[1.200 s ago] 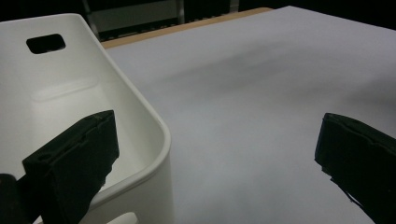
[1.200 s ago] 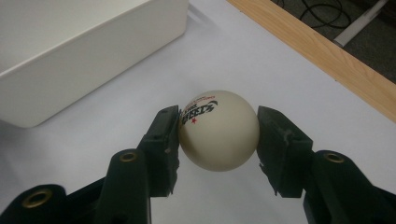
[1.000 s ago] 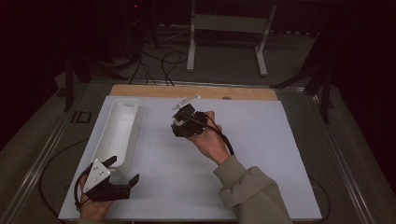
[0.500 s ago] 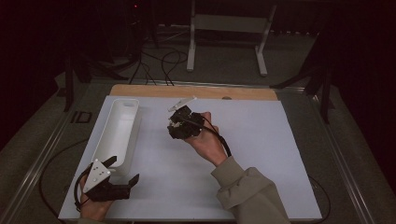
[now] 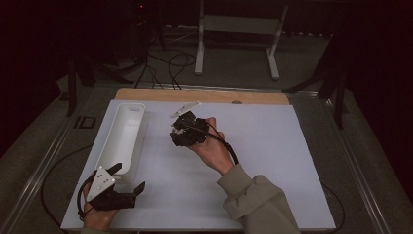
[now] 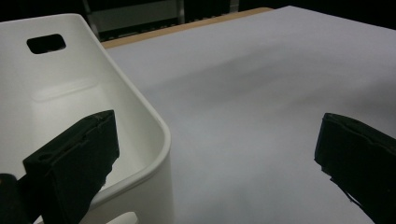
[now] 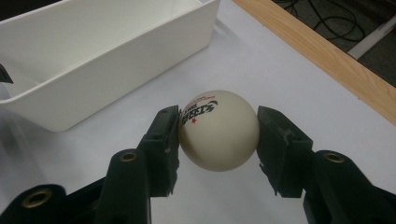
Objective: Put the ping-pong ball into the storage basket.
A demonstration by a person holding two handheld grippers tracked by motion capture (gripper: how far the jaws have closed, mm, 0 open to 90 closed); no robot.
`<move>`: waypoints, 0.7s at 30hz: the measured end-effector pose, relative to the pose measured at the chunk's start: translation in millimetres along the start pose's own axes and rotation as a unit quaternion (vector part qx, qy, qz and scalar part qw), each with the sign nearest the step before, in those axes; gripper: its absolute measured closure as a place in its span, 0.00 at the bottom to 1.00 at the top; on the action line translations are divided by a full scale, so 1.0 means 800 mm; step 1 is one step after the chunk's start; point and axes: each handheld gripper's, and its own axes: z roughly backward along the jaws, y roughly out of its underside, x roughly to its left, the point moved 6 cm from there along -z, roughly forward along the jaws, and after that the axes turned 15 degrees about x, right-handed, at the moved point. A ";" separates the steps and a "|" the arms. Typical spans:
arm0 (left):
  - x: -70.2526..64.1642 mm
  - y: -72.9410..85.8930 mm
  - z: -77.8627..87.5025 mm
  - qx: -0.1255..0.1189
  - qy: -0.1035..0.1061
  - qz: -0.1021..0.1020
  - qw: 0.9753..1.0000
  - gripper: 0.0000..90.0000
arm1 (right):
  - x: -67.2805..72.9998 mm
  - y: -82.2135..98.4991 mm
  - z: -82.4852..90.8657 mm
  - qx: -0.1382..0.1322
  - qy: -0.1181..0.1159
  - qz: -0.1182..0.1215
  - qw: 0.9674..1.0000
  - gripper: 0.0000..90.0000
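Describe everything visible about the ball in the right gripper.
The ball is small, round and cream-white with a smooth matte shell, like a table tennis ball. Red and black print with a small red star marks its upper left. The right gripper clamps it at both sides, above the white table sheet, near the white bin.

The ball (image 7: 218, 129) is cream-white, printed with small black lettering, a line of red lettering and a red star, and the right claw (image 7: 218, 140) around it is black with brass-coloured rivets. The tub (image 5: 122, 137) is plain glossy white, and the worktop (image 5: 272, 146) is a matt white sheet with a light wooden strip along its far edge. The left claw (image 5: 127, 176) is black, topped by a pale grey plate, and the sleeve (image 5: 258, 204) is olive-grey.
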 end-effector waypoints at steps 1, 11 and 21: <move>0.000 0.000 0.000 0.000 0.000 0.000 1.000 0.00 | 0.000 0.000 0.000 0.001 0.000 0.000 1.000 0.57; 0.000 0.000 0.000 -0.001 0.000 0.001 1.000 0.00 | 0.007 -0.005 -0.002 0.001 -0.003 0.007 1.000 0.57; 0.000 0.000 0.000 0.002 0.001 0.001 1.000 0.00 | 0.015 -0.010 -0.003 -0.002 -0.014 0.010 1.000 0.57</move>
